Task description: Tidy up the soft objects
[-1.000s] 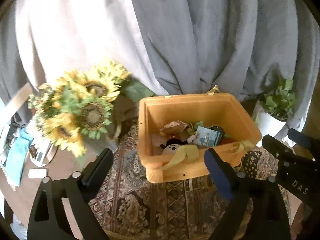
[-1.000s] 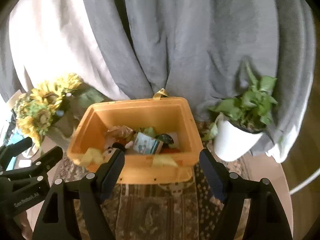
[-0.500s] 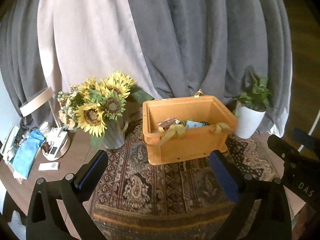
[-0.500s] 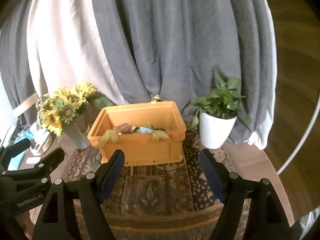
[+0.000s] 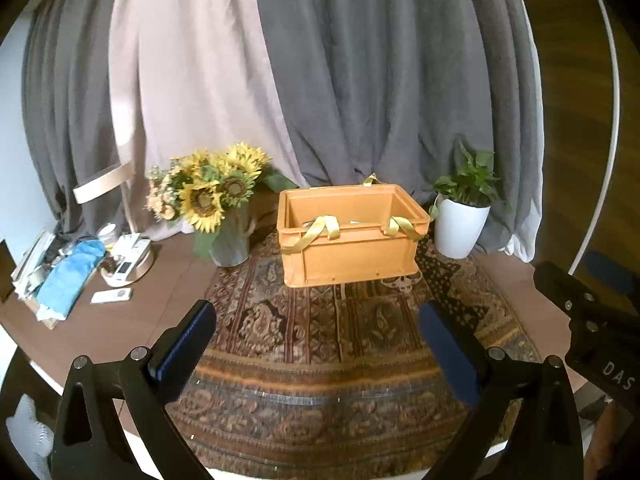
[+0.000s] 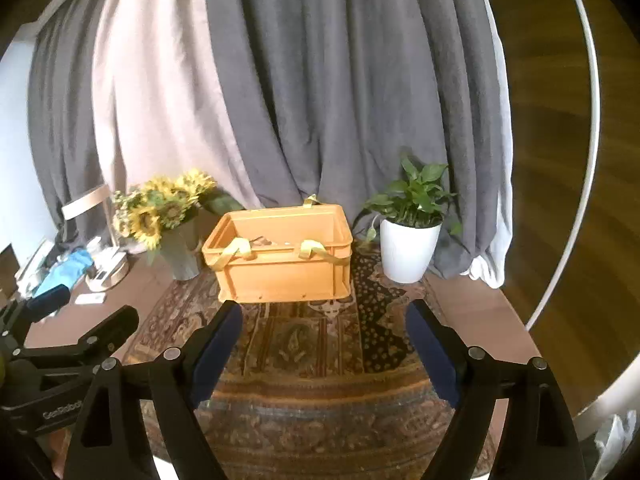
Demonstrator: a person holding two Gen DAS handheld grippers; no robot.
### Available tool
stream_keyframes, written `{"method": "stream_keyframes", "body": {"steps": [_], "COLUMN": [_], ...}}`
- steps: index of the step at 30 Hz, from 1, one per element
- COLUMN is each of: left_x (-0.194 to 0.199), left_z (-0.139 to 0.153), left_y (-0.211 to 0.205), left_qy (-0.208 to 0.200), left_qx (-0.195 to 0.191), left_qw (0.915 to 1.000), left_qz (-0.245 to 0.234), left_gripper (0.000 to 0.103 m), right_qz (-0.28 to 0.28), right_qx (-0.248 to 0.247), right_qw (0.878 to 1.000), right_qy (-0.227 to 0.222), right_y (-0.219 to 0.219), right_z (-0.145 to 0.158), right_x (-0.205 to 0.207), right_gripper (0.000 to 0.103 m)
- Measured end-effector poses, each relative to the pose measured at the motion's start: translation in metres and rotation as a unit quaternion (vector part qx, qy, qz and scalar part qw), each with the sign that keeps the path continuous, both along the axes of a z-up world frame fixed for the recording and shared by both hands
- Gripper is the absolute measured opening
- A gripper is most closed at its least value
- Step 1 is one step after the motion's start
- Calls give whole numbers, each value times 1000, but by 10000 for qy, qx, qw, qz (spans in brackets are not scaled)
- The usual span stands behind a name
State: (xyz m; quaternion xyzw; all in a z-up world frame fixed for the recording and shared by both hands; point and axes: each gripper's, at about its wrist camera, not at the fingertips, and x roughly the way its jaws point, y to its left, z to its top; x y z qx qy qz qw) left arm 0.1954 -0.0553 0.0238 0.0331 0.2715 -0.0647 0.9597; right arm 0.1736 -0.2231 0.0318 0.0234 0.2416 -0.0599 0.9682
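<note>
Your left gripper (image 5: 316, 334) and right gripper (image 6: 323, 330) hang spread wide, gripping nothing.
Rigid orange plastic crate (image 5: 350, 254) draped with satiny yellow ribbons (image 5: 326, 229); only your right view shows crumpled contents (image 6: 262, 242).

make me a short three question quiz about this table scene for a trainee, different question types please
1. True or false: the left gripper is shut on a yellow ribbon.
2. Multiple choice: what stands directly beside the orange crate on the side nearer the right gripper? A) sunflower vase B) white potted plant C) blue cloth
3. Fill in: the crate sits on a patterned ____.

Key
1. False. Its fingers are spread apart and hold nothing.
2. B, the white potted plant.
3. Rug.
</note>
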Motion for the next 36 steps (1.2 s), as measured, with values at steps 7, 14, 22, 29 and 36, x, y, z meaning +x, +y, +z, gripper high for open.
{"method": "stream_keyframes", "body": {"steps": [7,14,22,29,36], "left_x": [-57,-104,-146,-170,-181], "left_z": [4,10,17,20,24], "left_y": [5,6,9,10,8], "left_qy": [-130,-348,-589,-690,-736], "left_qx": [-54,9,19,-7,-53], "left_qw": [9999,9994,9982,9976,9972], "left_qz": [35,16,81,89,73], "left_gripper": [103,103,103,103,103], "right_qz": [62,45,6,53,98], "right_qx": [13,93,83,-12,-63], "right_qw": [9999,9996,9991,9986,9979], "right_qy": [-135,-251,-405,-528,-643], "right_y": [5,6,10,12,10], "right_z": [0,2,7,12,17], "right_x": [-57,-105,-146,-171,-189], "right_gripper": [84,87,87,87,87]}}
